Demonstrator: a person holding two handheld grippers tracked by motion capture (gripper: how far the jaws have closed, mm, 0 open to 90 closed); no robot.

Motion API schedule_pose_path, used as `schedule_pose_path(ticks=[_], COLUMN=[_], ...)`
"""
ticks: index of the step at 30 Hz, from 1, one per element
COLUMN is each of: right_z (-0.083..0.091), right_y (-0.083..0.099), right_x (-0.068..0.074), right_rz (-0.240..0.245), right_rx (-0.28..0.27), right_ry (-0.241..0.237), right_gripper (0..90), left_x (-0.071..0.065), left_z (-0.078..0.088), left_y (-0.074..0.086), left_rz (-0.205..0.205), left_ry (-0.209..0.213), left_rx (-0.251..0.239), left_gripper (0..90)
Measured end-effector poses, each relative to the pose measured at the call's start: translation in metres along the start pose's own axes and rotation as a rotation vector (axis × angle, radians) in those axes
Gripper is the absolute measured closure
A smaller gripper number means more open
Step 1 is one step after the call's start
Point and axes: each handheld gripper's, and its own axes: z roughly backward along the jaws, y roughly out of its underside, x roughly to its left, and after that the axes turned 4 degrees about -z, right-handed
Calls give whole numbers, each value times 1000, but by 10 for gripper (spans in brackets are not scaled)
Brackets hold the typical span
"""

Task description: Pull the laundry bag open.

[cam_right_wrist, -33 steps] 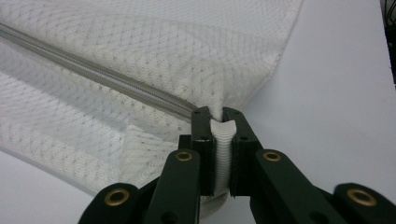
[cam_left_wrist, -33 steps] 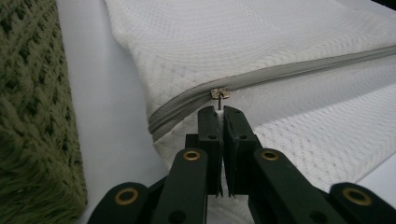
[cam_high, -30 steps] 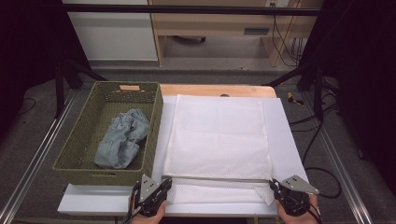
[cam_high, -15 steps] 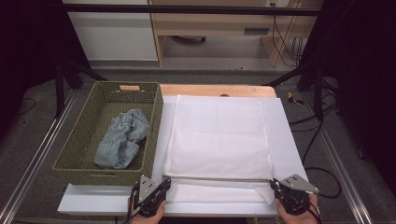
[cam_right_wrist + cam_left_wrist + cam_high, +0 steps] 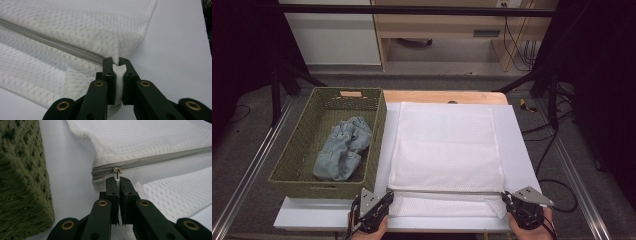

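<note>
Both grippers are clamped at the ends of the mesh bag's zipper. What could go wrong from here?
The left gripper pinches only the small zipper pull, so it may slip off. The right gripper holds a thin fold of the mesh bag, which might stretch or pull free when the zipper is tugged.

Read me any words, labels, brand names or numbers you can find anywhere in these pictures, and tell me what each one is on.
No text can be read anywhere.
Tan tag on the green wicker basket: looks blank, too small to tell.
White mesh laundry bag, its grey zipper and metal zipper pull: no print or brand mark.
Grey panel on the wooden furniture behind the table: too blurred to read.
</note>
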Motion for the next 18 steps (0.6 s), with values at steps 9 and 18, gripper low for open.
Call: schedule_pose_path(ticks=[9, 18], right_z=[-2, -5], right_y=[0, 0], right_x=[-2, -3], right_rz=[-4, -18], right_rx=[8, 23], right_ry=[-2, 5], right_gripper=[844, 846], left_x=[-1, 1], left_z=[-1, -1], left_y=[1, 5], left_rz=[0, 25], left_ry=[-3, 5], left_rx=[7, 9], left_gripper=[866, 866])
